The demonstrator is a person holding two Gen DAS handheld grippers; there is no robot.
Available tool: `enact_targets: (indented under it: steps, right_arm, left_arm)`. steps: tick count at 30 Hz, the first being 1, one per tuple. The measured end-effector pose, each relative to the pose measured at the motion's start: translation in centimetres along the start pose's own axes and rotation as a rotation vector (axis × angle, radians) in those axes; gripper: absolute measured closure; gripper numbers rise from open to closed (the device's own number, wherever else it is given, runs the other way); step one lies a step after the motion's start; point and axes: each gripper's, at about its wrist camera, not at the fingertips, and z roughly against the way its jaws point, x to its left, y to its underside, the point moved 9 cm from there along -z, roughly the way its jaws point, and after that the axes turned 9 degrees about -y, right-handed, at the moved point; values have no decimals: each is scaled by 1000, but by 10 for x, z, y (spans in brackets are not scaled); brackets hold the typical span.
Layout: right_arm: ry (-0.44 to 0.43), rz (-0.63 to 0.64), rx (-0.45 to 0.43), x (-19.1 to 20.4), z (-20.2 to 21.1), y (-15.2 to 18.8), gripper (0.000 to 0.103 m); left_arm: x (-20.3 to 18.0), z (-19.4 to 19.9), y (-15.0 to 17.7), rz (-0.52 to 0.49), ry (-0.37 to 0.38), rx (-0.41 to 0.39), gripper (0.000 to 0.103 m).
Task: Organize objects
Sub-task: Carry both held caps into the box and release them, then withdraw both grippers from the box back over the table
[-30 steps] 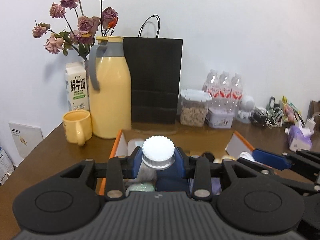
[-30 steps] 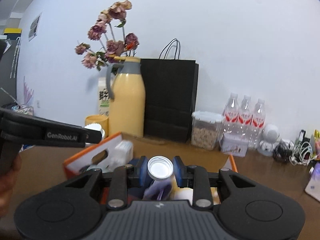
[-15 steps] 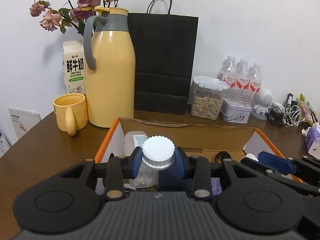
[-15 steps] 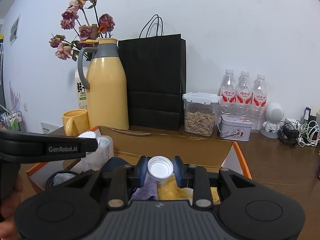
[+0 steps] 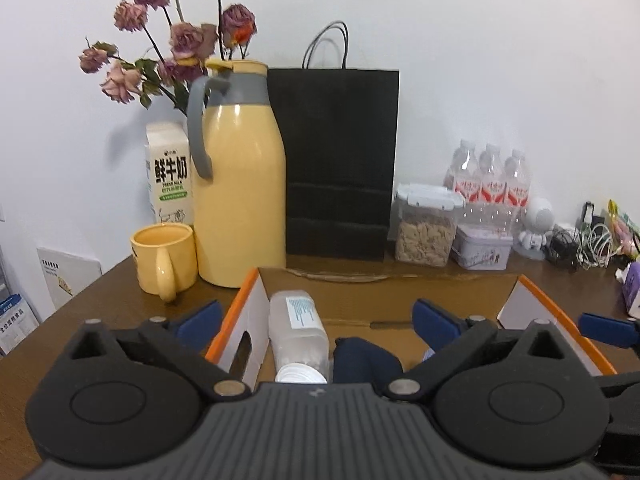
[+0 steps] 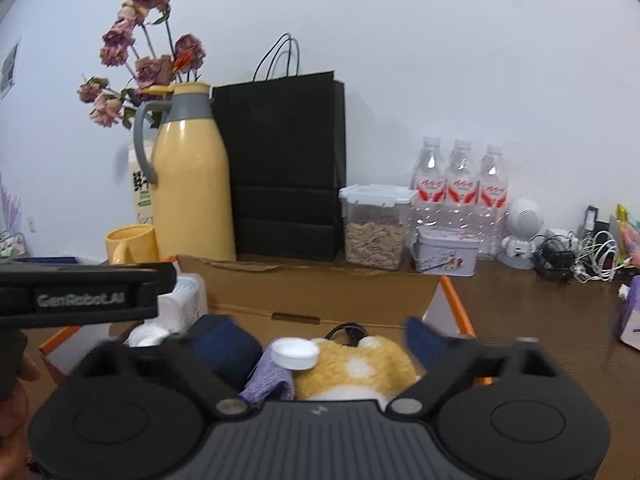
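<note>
We are over the box (image 5: 400, 292), and both claws have just been opening: the left claw (image 5: 316, 316) stands wide apart, its blue pads (image 5: 200, 314) clear of the bottle (image 5: 298, 328), which lies on its side in the box's left end, white cap toward us, tight against the orange-edged wall. Nothing sits between those jaws except the box contents below them (a dark blue bundle (image 5: 364, 356) lies right of the bottle). Over to the right claw (image 6: 316, 340), also spread wide, pads blurred, and beneath it a small vial with a white cap (image 6: 295, 353) rests tilted on a purple cloth (image 6: 266, 386) and a yellow plush toy (image 6: 356, 368), touching neither pad. From this side we see the left claw's finger (image 6: 80, 296) reaching in from the left edge, a hand (image 6: 16, 396) below it, and the bottle beyond it. Behind the box, on the brown surface (image 5: 112, 292), stand a yellow mug (image 5: 164, 254), a yellow jug (image 5: 238, 176) with a grey handle, a milk carton (image 5: 170, 168), dried roses (image 5: 176, 40), a black bag (image 5: 340, 152), a clear tub (image 5: 426, 224) of seeds, a tin (image 5: 484, 246), three water bottles (image 5: 492, 184), and a tangle of cables (image 5: 580, 244) far right.
</note>
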Motion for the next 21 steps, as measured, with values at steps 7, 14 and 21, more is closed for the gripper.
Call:
enact_targets:
  steps: [7,14,21]
  right_arm:
    - [3,8,16,2,0,2,0]
    - [1,25,1,6,11,-2,0]
    - [3,56,-22,12,36,-11,0]
  left_arm:
    - [3,0,1,10,-4,10,0]
    - [8,12,-4,29,8,-13,0]
    - [15,35,-11,34,27,-22,0]
